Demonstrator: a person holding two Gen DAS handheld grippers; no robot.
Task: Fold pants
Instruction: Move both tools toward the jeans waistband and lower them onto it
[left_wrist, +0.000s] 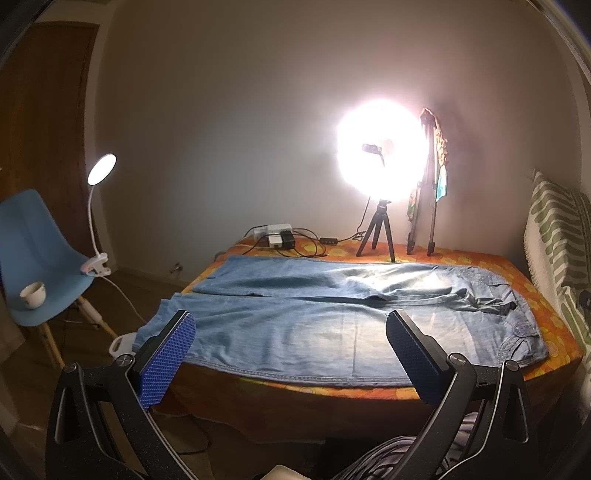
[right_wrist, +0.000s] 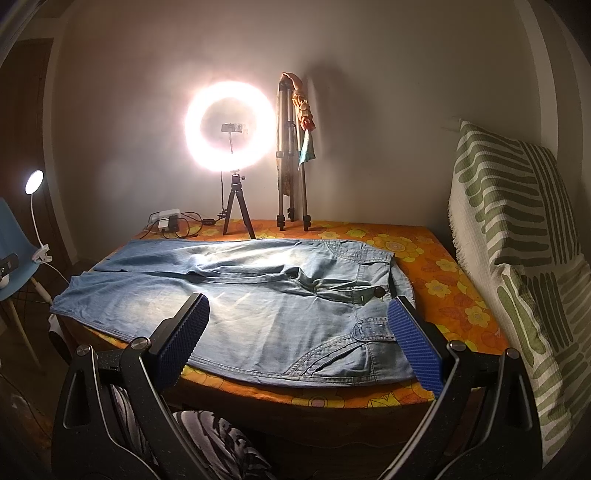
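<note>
Light-blue denim pants lie flat, unfolded — both tongs, left and right, gape wide, empty.

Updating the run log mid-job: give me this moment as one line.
stage: pre-grasp | pants: flat, unfolded on table | left gripper: open, empty | right gripper: open, empty, near waistband

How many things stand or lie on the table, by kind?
Pants: 1
Ring light on a small tripod: 1
Folded tripod leaning on the wall: 1
Power strip with plugs: 1
Total: 4, on the flowered tablecloth.
</note>
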